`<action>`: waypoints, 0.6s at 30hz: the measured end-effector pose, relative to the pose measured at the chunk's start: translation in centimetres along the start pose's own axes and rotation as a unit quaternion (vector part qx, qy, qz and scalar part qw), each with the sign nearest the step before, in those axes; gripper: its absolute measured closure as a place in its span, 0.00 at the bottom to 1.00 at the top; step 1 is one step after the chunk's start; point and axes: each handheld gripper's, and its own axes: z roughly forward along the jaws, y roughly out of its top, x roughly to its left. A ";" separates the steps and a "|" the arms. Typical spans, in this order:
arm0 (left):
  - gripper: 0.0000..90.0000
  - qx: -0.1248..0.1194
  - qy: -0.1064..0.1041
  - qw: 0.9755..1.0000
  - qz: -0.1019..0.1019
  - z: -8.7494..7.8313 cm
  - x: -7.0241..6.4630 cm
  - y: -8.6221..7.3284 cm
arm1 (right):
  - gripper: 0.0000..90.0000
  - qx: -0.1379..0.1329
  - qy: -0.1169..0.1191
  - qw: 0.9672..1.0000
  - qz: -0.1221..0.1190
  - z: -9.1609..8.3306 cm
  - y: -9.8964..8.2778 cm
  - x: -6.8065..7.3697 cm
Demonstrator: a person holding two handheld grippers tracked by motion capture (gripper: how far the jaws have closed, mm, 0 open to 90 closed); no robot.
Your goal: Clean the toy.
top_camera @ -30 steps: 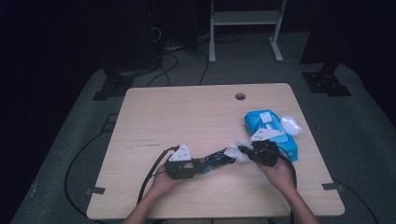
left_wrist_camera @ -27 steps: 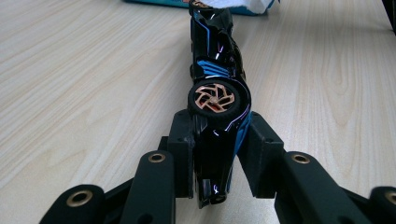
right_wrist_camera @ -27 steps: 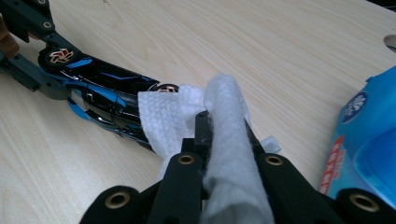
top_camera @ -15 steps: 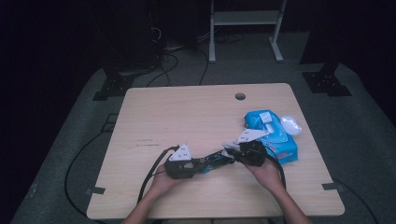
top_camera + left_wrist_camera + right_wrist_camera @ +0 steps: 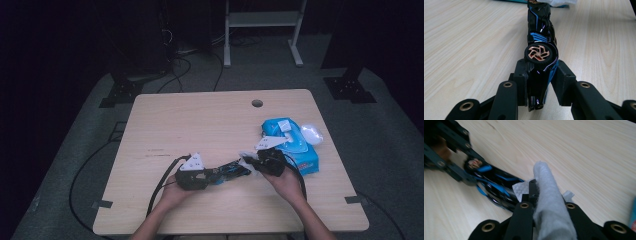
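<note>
Two tongs are engaged near the table's (image 5: 165, 125) front edge — left tongs (image 5: 539, 75) clamp the toy car (image 5: 540, 37), right tongs (image 5: 541, 202) pinch a wipe (image 5: 549, 207). Hard rubbing could twist the car loose — the grip is narrow.

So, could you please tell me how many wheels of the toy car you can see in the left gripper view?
1: a copper-spoked wheel just above the left gripper clamping the toy car. The others may be hidden.

Glossy black plastic toy car (image 5: 539, 40), soft fibrous white wipe (image 5: 549, 202), matt pale wood-grain table (image 5: 200, 125).
</note>
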 end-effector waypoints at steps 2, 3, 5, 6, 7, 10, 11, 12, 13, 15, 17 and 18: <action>0.75 0.003 0.000 1.000 0.004 0.0 0.2 0.1 | 0.94 -0.013 0.013 1.000 0.003 0.0 0.6 0.3; 0.75 0.004 0.000 1.000 0.005 -0.1 0.2 0.1 | 0.94 -0.014 0.017 1.000 0.000 0.2 0.9 0.5; 0.75 0.007 0.003 1.000 0.008 -0.2 0.3 0.1 | 0.94 -0.012 0.021 1.000 -0.004 0.4 1.2 0.9; 0.75 0.007 0.007 1.000 0.009 -0.2 0.3 0.0 | 0.94 -0.009 0.022 1.000 -0.008 0.6 1.2 0.9; 0.75 0.006 0.009 1.000 0.006 -0.3 0.4 0.0 | 0.94 -0.003 0.019 1.000 -0.009 0.7 1.1 0.8; 0.75 0.002 0.007 1.000 -0.001 -0.3 0.7 -0.2 | 0.94 -0.002 0.026 1.000 0.017 0.4 0.1 -0.2; 0.75 0.002 0.007 1.000 0.001 -0.3 0.7 -0.2 | 0.94 -0.001 0.025 0.999 0.021 0.2 0.0 -0.4; 0.75 0.000 0.007 1.000 0.001 -0.3 0.7 -0.2 | 0.94 0.004 0.021 1.000 0.017 0.1 0.1 -0.4; 0.75 0.000 0.006 1.000 0.000 -0.3 0.8 -0.2 | 0.93 0.004 0.016 1.000 0.010 0.1 0.2 -0.1; 0.75 -0.001 0.005 1.000 0.001 -0.3 0.8 -0.2 | 0.93 0.004 0.022 1.000 0.005 0.3 0.6 0.2; 0.75 0.000 0.008 1.000 0.002 -0.4 0.9 -0.2 | 0.93 -0.001 0.030 1.000 0.003 0.7 1.1 0.5; 0.75 -0.001 0.009 1.000 0.001 -0.4 1.0 -0.2 | 0.93 -0.002 0.036 0.999 0.005 1.0 1.2 0.5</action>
